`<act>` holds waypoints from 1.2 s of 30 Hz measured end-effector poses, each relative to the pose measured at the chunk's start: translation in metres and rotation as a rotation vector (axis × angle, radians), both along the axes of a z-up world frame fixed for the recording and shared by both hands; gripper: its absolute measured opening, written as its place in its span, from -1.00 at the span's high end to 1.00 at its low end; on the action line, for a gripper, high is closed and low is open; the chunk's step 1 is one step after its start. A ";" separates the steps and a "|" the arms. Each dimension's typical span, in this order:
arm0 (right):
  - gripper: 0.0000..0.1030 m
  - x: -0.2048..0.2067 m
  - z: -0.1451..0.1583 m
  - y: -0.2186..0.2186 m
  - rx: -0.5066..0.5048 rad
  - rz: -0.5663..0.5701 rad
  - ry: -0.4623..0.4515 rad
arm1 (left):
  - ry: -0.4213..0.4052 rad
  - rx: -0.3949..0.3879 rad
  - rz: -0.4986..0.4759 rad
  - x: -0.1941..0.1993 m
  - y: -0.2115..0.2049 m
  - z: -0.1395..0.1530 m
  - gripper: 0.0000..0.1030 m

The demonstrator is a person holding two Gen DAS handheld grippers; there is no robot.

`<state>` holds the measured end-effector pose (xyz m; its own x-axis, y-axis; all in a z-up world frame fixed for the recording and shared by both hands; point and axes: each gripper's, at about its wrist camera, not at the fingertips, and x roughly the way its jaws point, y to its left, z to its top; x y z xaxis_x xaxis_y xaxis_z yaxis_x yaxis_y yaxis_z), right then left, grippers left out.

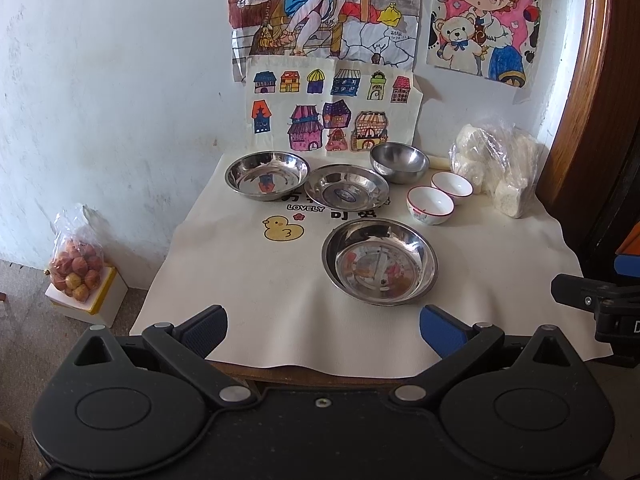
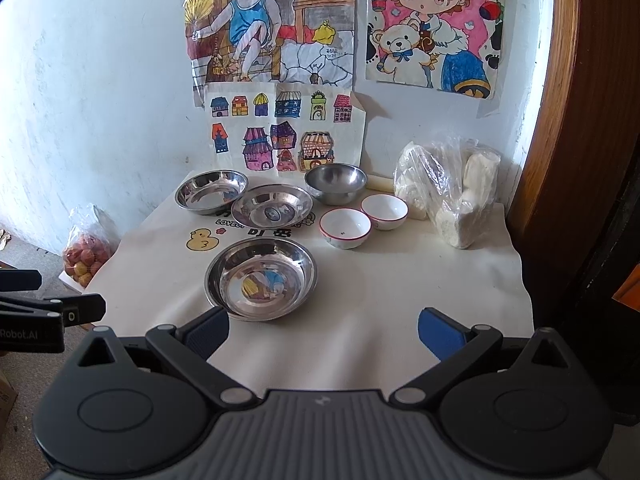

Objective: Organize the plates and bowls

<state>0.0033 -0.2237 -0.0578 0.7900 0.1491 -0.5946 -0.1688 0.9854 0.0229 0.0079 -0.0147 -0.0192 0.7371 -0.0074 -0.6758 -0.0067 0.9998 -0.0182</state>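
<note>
On my table (image 2: 400, 320): three steel plates (image 2: 261, 278), one steel bowl (image 2: 335, 182), two white bowls (image 2: 345, 227). My left gripper (image 1: 323, 330) and right gripper (image 2: 323, 330): both spread wide, empty.

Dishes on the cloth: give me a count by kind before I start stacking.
Shallow stainless steel plates: 3, near, back left, back middle
Deep stainless steel bowl: 1
White ceramic bowls with red rims: 2, front, rear
Total: 6 dishes, none stacked. The plates at back left and back middle overlap at their rims.
</note>
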 end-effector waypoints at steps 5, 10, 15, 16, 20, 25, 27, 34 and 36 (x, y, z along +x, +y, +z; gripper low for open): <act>-1.00 0.004 -0.006 0.000 -0.025 -0.006 0.029 | 0.017 -0.015 -0.010 -0.001 0.002 -0.003 -0.98; -1.00 0.009 -0.009 0.006 -0.062 -0.019 0.080 | 0.053 -0.041 0.000 0.000 0.008 -0.006 -0.98; -1.00 0.014 -0.009 0.008 -0.086 -0.041 0.107 | 0.078 -0.064 0.010 0.004 0.011 -0.010 -0.98; -1.00 0.016 -0.009 0.008 -0.087 -0.039 0.112 | 0.083 -0.066 0.012 0.005 0.011 -0.011 -0.98; -1.00 0.026 -0.009 0.007 -0.094 -0.033 0.123 | 0.094 -0.068 0.019 0.015 0.009 -0.011 -0.98; -1.00 0.048 -0.011 0.002 -0.088 -0.014 0.135 | 0.126 -0.074 0.044 0.039 0.004 -0.015 -0.98; -1.00 0.060 -0.013 -0.002 -0.087 -0.003 0.138 | 0.137 -0.087 0.056 0.051 0.001 -0.017 -0.98; -1.00 0.124 -0.020 -0.018 -0.090 0.066 0.162 | 0.167 -0.124 0.108 0.099 -0.015 -0.023 -0.98; -1.00 0.142 -0.023 -0.022 -0.085 0.091 0.172 | 0.191 -0.129 0.134 0.111 -0.020 -0.025 -0.98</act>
<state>0.1453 -0.2453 -0.0803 0.6614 0.1588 -0.7331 -0.2581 0.9658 -0.0236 0.1193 -0.0351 -0.0439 0.5968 -0.0139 -0.8022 -0.1540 0.9793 -0.1316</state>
